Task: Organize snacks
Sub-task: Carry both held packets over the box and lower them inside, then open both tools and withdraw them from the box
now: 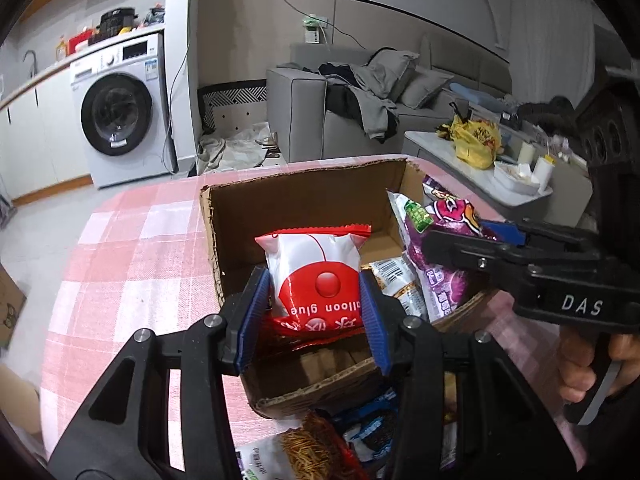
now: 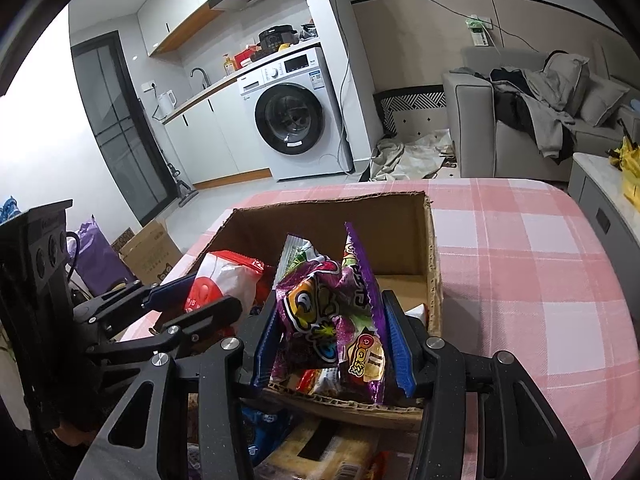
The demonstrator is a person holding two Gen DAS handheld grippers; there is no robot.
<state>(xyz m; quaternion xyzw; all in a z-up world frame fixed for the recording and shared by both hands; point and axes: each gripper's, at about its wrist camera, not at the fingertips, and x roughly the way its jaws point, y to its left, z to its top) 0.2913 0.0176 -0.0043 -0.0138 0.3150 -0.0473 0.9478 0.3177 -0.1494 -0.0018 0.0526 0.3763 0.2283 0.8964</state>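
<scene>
Both grippers held snack packets over the cardboard box [image 1: 256, 216], mid-drop.
Left gripper [image 1: 316, 312]: fingers narrowly parted, clamped on the red-and-white "balloon glue" packet [image 1: 316, 276] above the box's left half. Right gripper [image 2: 332, 344]: fingers pinched a bunch of purple snack bags [image 2: 320, 312] over the right half. Box sat on the pink-checked desk [image 2: 520, 260]. Likely next: lower, release inside.

A red-and-white snack packet [image 1: 316, 276] is standing upright over the open cardboard box [image 1: 280, 208] on the left. A crinkled purple snack bag [image 2: 332, 320] is hanging upright over the box's right side, above other packets [image 1: 400, 284] lying inside.
</scene>
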